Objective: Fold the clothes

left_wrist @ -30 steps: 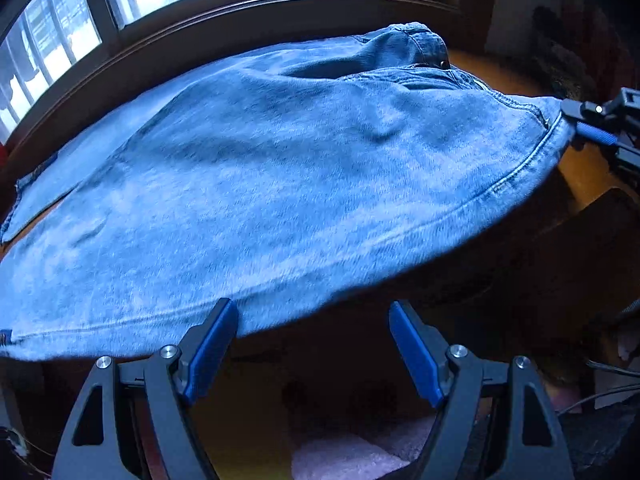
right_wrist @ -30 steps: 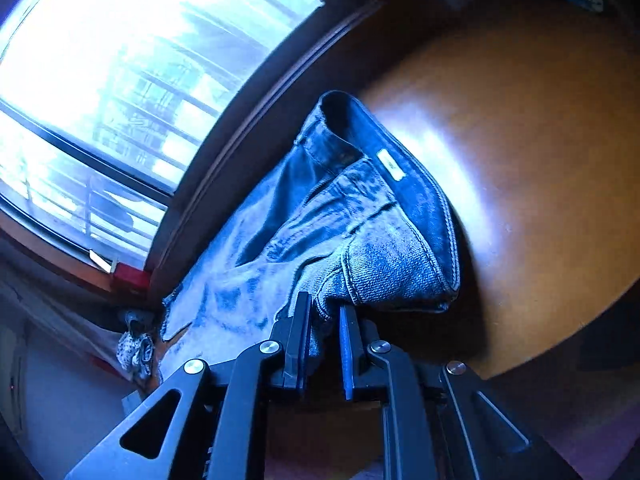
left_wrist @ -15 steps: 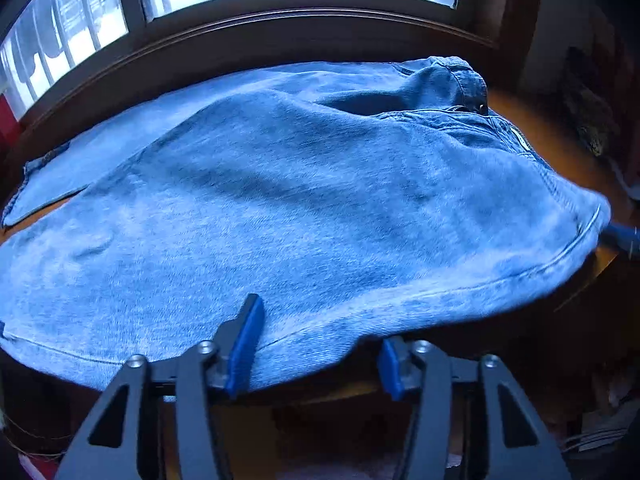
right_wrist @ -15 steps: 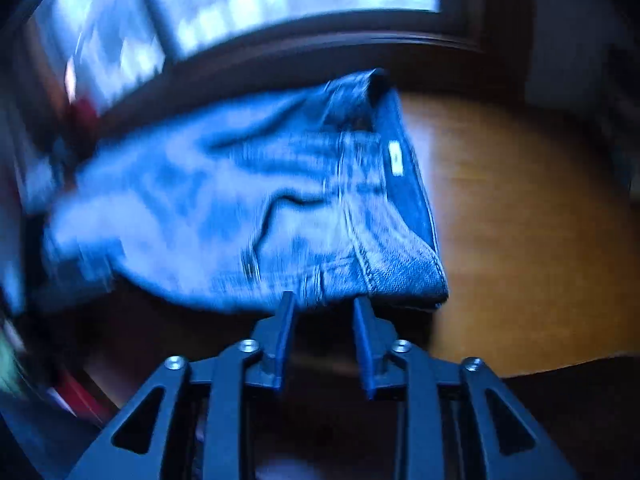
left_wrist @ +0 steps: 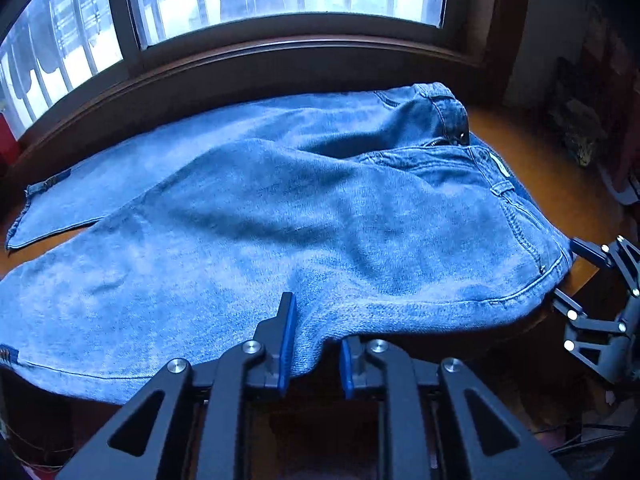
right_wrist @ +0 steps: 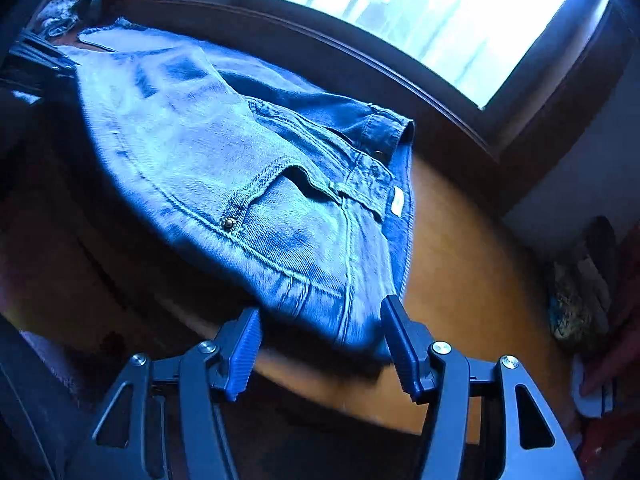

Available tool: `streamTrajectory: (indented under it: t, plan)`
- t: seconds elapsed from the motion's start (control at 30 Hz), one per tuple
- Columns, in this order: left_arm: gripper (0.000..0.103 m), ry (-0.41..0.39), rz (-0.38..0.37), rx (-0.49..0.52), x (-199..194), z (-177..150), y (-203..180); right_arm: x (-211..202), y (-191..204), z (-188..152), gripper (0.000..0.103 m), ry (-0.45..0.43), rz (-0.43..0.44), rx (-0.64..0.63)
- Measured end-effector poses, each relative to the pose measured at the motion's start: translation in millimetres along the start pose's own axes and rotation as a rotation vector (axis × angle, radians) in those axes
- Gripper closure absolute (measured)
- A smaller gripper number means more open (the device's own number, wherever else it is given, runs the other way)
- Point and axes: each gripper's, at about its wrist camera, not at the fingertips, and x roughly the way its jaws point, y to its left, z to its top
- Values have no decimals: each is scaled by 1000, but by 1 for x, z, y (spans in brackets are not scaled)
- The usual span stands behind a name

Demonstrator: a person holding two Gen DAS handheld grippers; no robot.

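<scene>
Faded blue denim jeans (left_wrist: 304, 216) spread flat on the round brown wooden counter (right_wrist: 460, 280) below the window, near edge draped over the counter's rim.

Left hand-held gripper (left_wrist: 314, 344) narrowed around a pinch of the near leg edge at 6 o'clock, blue pads (left_wrist: 287, 336) on the cloth but a slight gap visible, so clamping uncertain; right hand-held gripper (right_wrist: 320, 344) spread wide, straddling the waistband corner without pinching. Risks, as judgement: thin one-layer bite slipping out on lifting; heavy overhanging denim sliding off the rim; waist end dragging and bunching if only one side lifted. Count: one pair of jeans, two legs, two hand-held grippers, one counter.
</scene>
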Motion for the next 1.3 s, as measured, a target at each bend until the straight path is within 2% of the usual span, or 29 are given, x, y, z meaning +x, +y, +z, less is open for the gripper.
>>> streamTrajectory:
  t: [0.03,0.07,0.1,0.17,0.2,0.27,0.3,0.5,0.53,0.57,0.6,0.77,0.93,1.13,1.3]
  plan:
    - [86,0,-6,-4,1,0,1,3,-3,4,46,-1,12,20]
    - [86,3,-15,-13,2,-3,3,5,-5,7,54,-2,25,40]
    - [85,10,-23,-22,4,-4,5,8,-8,11,67,-2,37,60]
    - [83,23,-23,-45,9,-9,8,5,-18,16,78,-11,87,126]
    - [77,29,-23,-57,12,-11,9,0,-24,18,81,-26,103,160]
    - [64,22,11,-73,15,-18,14,-15,-36,22,82,-65,119,212]
    - [61,16,24,-83,15,-22,17,-24,-43,25,84,-84,134,240]
    - [62,-28,59,-231,8,-33,50,-61,-66,43,85,-162,239,338]
    - [64,-40,50,-261,4,-34,57,-62,-68,44,85,-163,247,342]
    - [73,-54,50,-277,0,-34,61,-63,-69,44,85,-161,247,341]
    - [93,-67,50,-292,-5,-35,66,-64,-69,43,85,-159,248,340]
    - [96,-125,13,-299,-49,-36,76,-69,-70,40,85,-139,252,329]
    - [97,-169,12,-284,-89,-33,74,-81,-69,43,85,-151,257,310]
    - [97,-196,29,-203,-116,3,79,-90,-77,65,85,-174,228,284]
    - [97,-243,26,-141,-100,69,91,-75,-90,102,85,-200,162,260]
